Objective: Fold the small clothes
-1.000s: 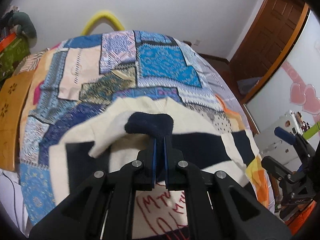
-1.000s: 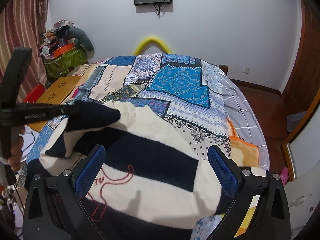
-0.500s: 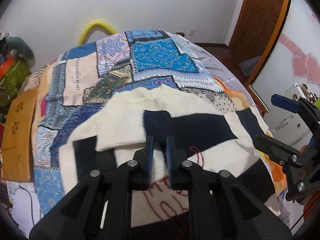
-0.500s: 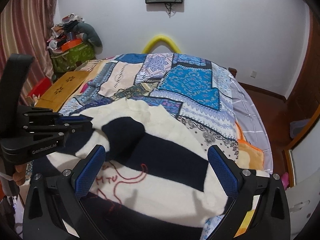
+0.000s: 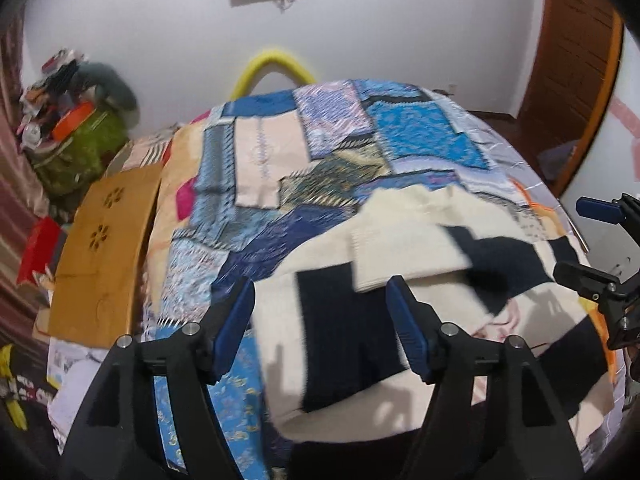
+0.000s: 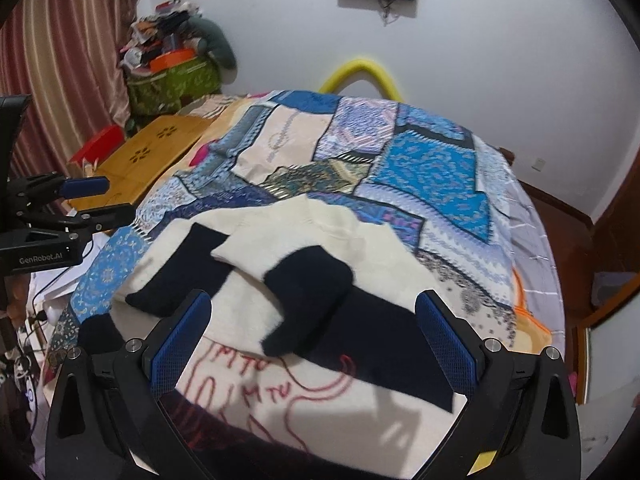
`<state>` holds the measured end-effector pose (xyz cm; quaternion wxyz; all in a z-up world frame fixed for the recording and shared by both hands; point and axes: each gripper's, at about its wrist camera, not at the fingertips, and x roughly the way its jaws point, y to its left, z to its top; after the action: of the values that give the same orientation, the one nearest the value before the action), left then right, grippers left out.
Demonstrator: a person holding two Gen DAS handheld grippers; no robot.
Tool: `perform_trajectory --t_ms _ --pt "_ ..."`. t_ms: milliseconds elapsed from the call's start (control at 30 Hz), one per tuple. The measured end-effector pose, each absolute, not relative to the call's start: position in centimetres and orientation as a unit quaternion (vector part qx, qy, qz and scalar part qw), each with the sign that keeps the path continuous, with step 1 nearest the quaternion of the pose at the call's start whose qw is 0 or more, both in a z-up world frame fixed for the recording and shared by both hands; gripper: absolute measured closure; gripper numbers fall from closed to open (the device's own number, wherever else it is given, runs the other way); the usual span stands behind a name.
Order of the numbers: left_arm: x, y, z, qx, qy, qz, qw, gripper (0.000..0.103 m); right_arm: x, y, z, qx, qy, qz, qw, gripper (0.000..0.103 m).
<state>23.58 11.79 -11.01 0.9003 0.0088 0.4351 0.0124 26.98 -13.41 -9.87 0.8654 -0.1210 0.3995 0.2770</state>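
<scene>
A cream and navy striped sweater [image 6: 304,312] with red stitched lettering lies on the patchwork bedspread [image 6: 420,168]. Its left sleeve [image 6: 304,280] lies folded across the chest, navy cuff toward me. In the left wrist view the sweater [image 5: 400,288] fills the lower right, with the folded sleeve [image 5: 404,256] on top. My left gripper [image 5: 320,328] is open and empty above the sweater's left side; it also shows at the left edge of the right wrist view [image 6: 92,200]. My right gripper [image 6: 312,336] is open and empty over the sweater's chest; it also shows in the left wrist view [image 5: 588,240].
A low wooden table [image 6: 148,160] stands left of the bed, with a red box [image 6: 96,146] and a green basket of clutter [image 6: 176,80] beyond. A yellow arch [image 6: 364,72] sits at the bed's far end. A wooden door [image 5: 576,52] is on the right.
My left gripper let go of the navy cuff, opened wide and drew back to the left. The sleeve now rests folded across the sweater. My right gripper stayed open.
</scene>
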Motion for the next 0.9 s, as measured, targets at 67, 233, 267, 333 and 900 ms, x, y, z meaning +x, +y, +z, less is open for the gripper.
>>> perform_trajectory --t_ms 67,233,267,333,900 --pt "23.7 13.4 -12.2 -0.002 0.447 0.017 0.895 0.035 27.2 -11.9 -10.6 -0.136 0.405 0.284 0.858 0.006" --pt "24.6 16.6 -16.1 -0.037 0.486 0.026 0.873 0.035 27.8 -7.9 -12.7 -0.179 0.423 0.300 0.836 0.013" --pt "24.6 17.0 -16.7 -0.041 0.492 0.027 0.869 0.035 28.0 -7.3 -13.1 -0.187 0.426 0.302 0.832 0.014" --pt "24.8 17.6 -17.8 -0.045 0.500 0.022 0.865 0.035 28.5 -6.1 -14.0 -0.201 0.431 0.301 0.826 0.017" --pt "26.4 18.5 -22.6 -0.036 0.535 0.008 0.844 0.035 31.8 -4.7 -19.4 -0.200 0.481 0.288 0.804 0.074"
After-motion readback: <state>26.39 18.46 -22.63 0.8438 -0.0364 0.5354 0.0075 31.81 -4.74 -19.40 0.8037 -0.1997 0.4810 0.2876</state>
